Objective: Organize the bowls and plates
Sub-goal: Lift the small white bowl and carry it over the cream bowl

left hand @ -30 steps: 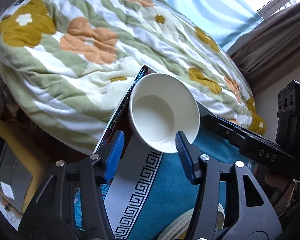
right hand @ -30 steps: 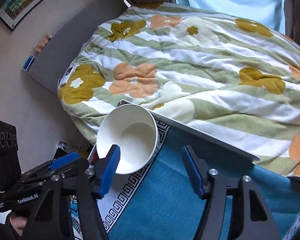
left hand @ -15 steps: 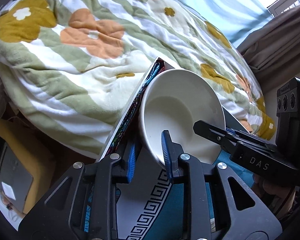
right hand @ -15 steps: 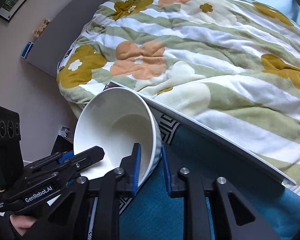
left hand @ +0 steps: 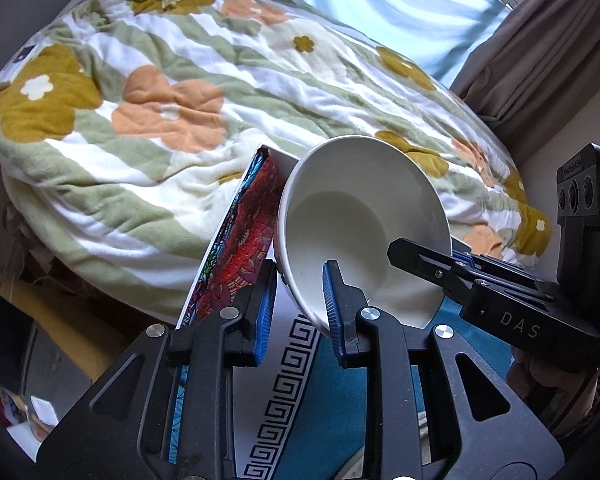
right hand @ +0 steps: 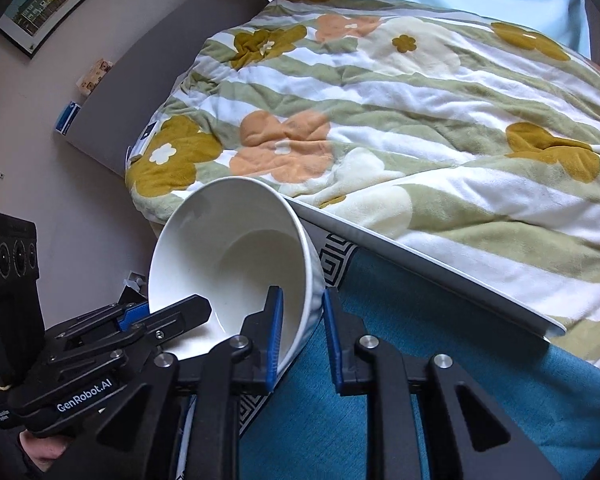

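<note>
A white bowl [left hand: 364,228] is held tipped in the air by both grippers at once, its mouth turned toward the cameras and its base toward the bed behind it. The left gripper [left hand: 298,300] points steeply downward and is clenched on the bowl's near rim, one blue pad inside the bowl and the other outside against its wall. The right gripper [right hand: 300,330] slants down at much the same angle and grasps the rim at another spot, again with one blue pad inside and the other on the outer wall. In the left wrist view the right gripper reaches to the bowl from the right side, its black body and camera housing beyond the bowl's lower right edge; in the right wrist view the left gripper comes to the bowl from the lower left, and part of a hand [right hand: 46,450] shows beneath its body. Below the bowl lies the surface [right hand: 440,368], covered by a teal cloth with a black and white key-pattern border [left hand: 288,376] that runs directly under the bowl. No part of the bowl can be seen touching the cloth. Just left of the bowl, at the edge of the surface, the cover's red and multicoloured patterned side [left hand: 244,248] hangs down. Behind the bowl spreads a bed with a green and white striped floral blanket [right hand: 380,120], and farther behind the bowl hang a pale blue curtain [left hand: 384,4] and a brown curtain [left hand: 540,44].
</note>
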Motion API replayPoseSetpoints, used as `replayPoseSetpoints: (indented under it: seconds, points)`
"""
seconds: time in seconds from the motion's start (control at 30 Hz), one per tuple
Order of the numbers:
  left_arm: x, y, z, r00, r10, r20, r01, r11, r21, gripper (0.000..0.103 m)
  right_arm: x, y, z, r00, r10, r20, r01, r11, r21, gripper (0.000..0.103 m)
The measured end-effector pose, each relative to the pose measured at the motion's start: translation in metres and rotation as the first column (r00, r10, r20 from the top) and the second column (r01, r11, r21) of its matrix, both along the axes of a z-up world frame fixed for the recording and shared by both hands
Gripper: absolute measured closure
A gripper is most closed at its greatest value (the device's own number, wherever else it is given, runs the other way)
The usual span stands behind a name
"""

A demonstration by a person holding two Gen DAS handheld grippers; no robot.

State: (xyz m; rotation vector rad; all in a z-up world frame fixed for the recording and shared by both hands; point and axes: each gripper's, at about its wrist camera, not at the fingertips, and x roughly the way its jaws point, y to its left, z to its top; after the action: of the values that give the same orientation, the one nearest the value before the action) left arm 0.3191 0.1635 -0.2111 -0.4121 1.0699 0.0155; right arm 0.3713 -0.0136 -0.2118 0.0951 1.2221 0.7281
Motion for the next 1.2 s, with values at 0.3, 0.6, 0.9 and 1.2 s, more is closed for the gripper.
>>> replayPoseSetpoints:
  seconds: [0.3,0.6,0.9,1.2]
  points:
    - [-0.04,-0.057,0.067,0.979,-0.166,0.119,0.163,0.986,0.036,0.082,-0.061,-0.06,0.062,0.984,-0.159,0.082,0.156,0.987,0.039,0.084]
    - [-0.086,-0.167,0.101,0.926,-0.347,0.151,0.346,0.938,0.033,0.082,-0.139,-0.165,0.107,0.923,-0.362,0.13,0.358,0.932,0.06,0.084]
    - [-0.142,-0.304,0.11,0.891,-0.427,0.154,0.427,0.904,0.036,0.082,-0.203,-0.279,0.124,0.879,-0.456,0.138,0.456,0.889,0.032,0.084]
    - [-0.189,-0.402,0.062,0.917,-0.395,0.059,0.398,0.917,-0.04,0.082,-0.245,-0.364,0.092,0.895,-0.436,0.09,0.441,0.896,-0.047,0.084]
